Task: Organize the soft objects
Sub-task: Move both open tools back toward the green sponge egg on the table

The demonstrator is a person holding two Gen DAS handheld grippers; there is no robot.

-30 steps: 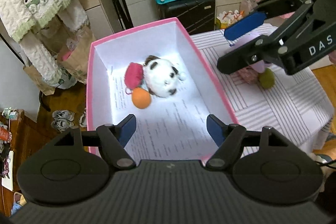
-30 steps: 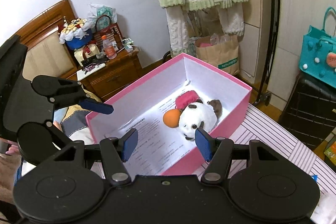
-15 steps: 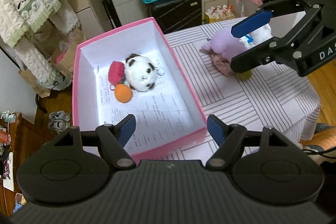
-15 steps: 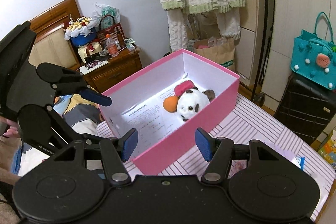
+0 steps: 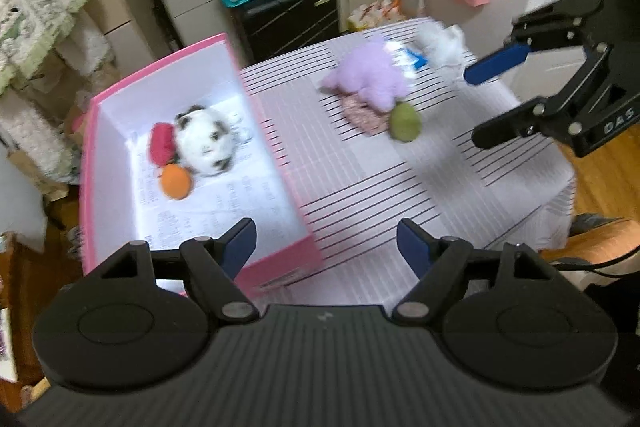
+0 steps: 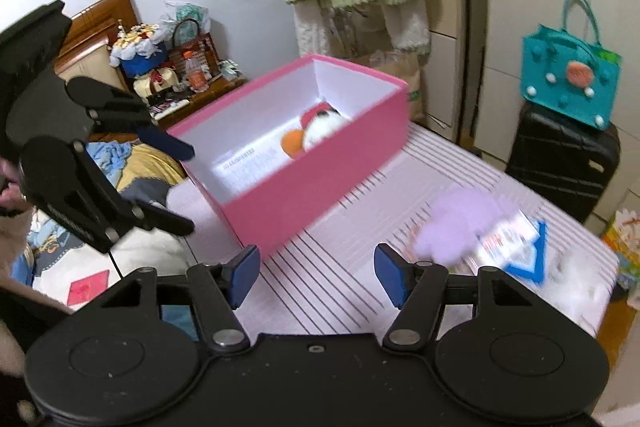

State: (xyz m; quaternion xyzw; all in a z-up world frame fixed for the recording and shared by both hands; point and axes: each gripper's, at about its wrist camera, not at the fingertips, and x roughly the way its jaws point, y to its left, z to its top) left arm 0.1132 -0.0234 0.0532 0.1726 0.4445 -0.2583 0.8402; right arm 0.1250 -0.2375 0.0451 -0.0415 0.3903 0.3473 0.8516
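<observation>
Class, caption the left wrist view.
Empty tongs opening above pink box holding plush toys; purple plush waits on striped table.

Quick toy count

Three in the pink box (image 5: 280, 263): panda (image 5: 206, 143), red plush (image 5: 162, 143), orange ball (image 5: 175, 182). Purple plush (image 5: 370, 77) and green ball (image 5: 405, 123) on the desk (image 5: 460, 195).

Pink box (image 5: 280, 267): matt cardboard, paper-lined. Purple toy (image 5: 370, 77): fluffy plush. Tablecloth (image 5: 460, 195): striped woven cloth.

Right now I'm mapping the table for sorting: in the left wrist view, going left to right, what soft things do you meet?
red plush → panda plush → purple plush → green ball → white plush
</observation>
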